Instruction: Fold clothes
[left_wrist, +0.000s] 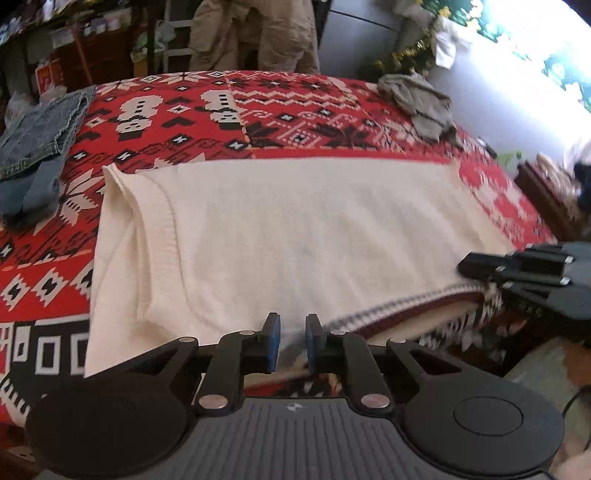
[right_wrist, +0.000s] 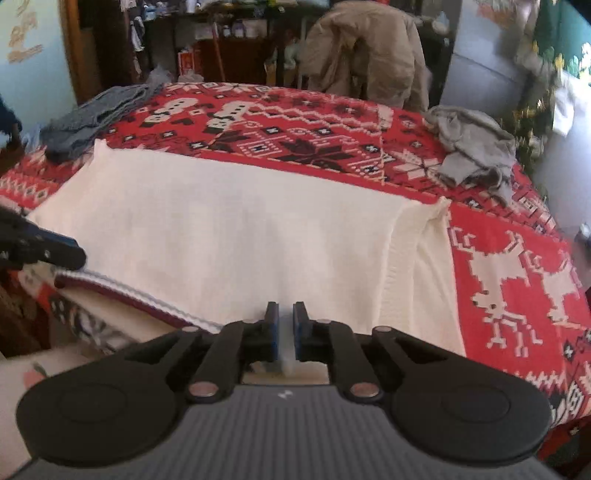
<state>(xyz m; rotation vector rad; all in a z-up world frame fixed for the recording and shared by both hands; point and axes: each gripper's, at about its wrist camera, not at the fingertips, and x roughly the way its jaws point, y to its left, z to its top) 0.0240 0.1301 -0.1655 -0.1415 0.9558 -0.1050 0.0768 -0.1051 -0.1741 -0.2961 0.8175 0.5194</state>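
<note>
A cream knit sweater lies spread flat on a red patterned blanket. Its near edge shows a maroon and grey striped band over a black-and-white patterned layer. My left gripper sits at that near edge, its blue pads nearly together with fabric pinched between them. My right gripper is shut on a fold of cream fabric at the near edge, closer to the ribbed end. Each view also catches the other gripper at the sweater's side.
Folded denim rests at the blanket's far left. A crumpled grey garment lies at the far right. A beige jacket hangs on a chair behind the blanket. Cluttered shelves stand at the back.
</note>
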